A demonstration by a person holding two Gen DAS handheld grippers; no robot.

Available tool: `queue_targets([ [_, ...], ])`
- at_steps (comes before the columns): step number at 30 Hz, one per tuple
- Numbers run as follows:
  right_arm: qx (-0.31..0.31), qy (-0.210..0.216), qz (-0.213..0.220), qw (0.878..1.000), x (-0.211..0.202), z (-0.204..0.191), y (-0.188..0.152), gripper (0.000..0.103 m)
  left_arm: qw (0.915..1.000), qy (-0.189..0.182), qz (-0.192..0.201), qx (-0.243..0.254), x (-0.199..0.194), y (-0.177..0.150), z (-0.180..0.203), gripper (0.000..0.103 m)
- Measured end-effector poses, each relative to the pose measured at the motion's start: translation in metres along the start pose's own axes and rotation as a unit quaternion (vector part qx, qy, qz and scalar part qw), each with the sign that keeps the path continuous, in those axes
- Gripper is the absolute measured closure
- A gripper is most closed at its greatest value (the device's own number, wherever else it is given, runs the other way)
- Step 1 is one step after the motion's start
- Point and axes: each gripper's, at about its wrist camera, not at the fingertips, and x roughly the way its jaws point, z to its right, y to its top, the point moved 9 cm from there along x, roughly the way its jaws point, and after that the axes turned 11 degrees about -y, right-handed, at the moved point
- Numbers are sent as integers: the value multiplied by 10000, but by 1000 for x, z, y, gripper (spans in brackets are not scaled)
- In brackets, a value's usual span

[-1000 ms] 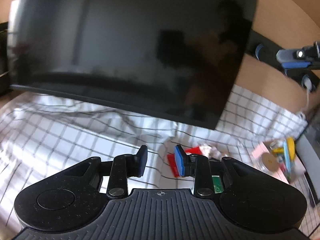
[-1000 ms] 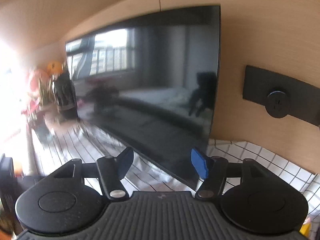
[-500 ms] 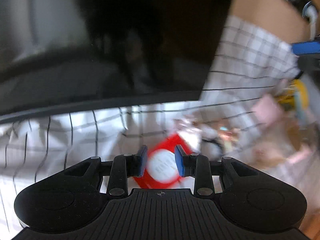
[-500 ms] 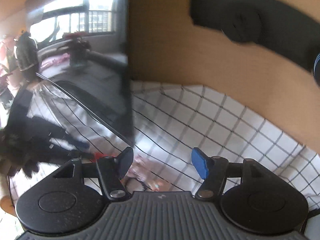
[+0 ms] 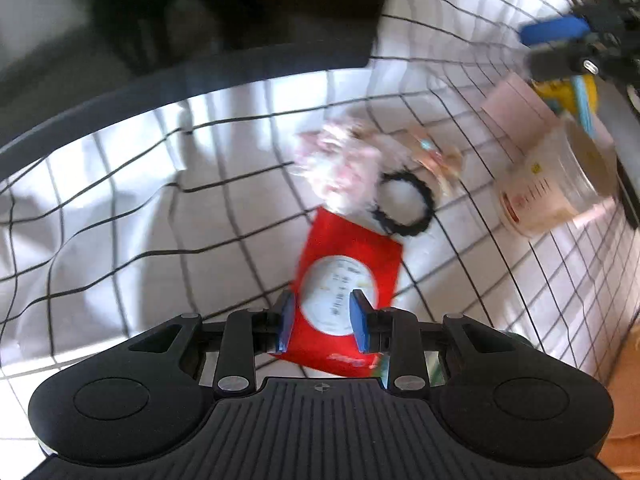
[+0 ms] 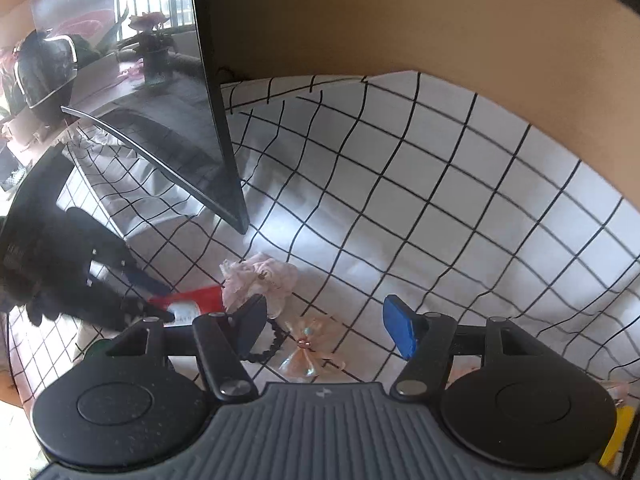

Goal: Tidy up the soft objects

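A red packet with a white round label [image 5: 344,280] lies flat on the checked cloth [image 5: 140,208]. My left gripper [image 5: 322,322] is open, its blue pads on either side of the packet's near end, just above it. Beyond the packet lie a pink scrunchie [image 5: 340,168], a black hair tie [image 5: 404,204] and a peach bow [image 5: 436,160]. In the right wrist view my right gripper [image 6: 326,326] is open and empty above the bow [image 6: 306,346], with the scrunchie [image 6: 260,278], hair tie [image 6: 269,344] and packet [image 6: 188,304] to its left.
A dark monitor [image 5: 180,20] stands on the cloth at the back, also in the right wrist view [image 6: 160,112]. A clear measuring cup [image 5: 556,184] on a pink box [image 5: 516,104] sits at the right. A wooden wall [image 6: 400,20] rises behind.
Both grippers have tilted down from the monitor toward the cloth. My left gripper has come closer over the red packet. My right gripper now looks at the bow and scrunchie.
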Motion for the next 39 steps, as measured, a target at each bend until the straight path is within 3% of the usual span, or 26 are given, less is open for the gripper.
queue_targets([
  [4,-48,44,-70,10000,-2,-4,-6,38,9998,155,106,4,3,15,7,70],
  [7,-61,30,-88,9999,-3,-4,-9,38,9986,417,-117,312,12,22,13,70],
  [10,0,2,-121,9999,-3,0,-12,38,9956,420,-394,737,19,26,28,70],
  [17,290,88,-219,9993,-4,6,-15,38,9798,815,-1095,1459,46,35,55,70],
  [22,492,110,-244,9984,-3,9,-15,38,9703,1102,-1319,1700,60,38,65,70],
  [25,573,160,-274,9979,-3,9,-17,38,9647,1462,-1316,1752,58,39,56,69],
  [28,597,153,-288,9977,-2,10,-19,38,9609,1915,-1062,1694,44,39,32,70],
  [30,634,158,-287,9975,-3,12,-20,38,9640,2018,-792,1538,29,37,19,71],
  [34,683,188,-311,9970,-1,13,-21,38,9819,1651,-283,887,0,28,2,70],
  [39,722,294,-400,9962,3,5,-21,38,9870,1568,-167,304,3,14,-11,71],
])
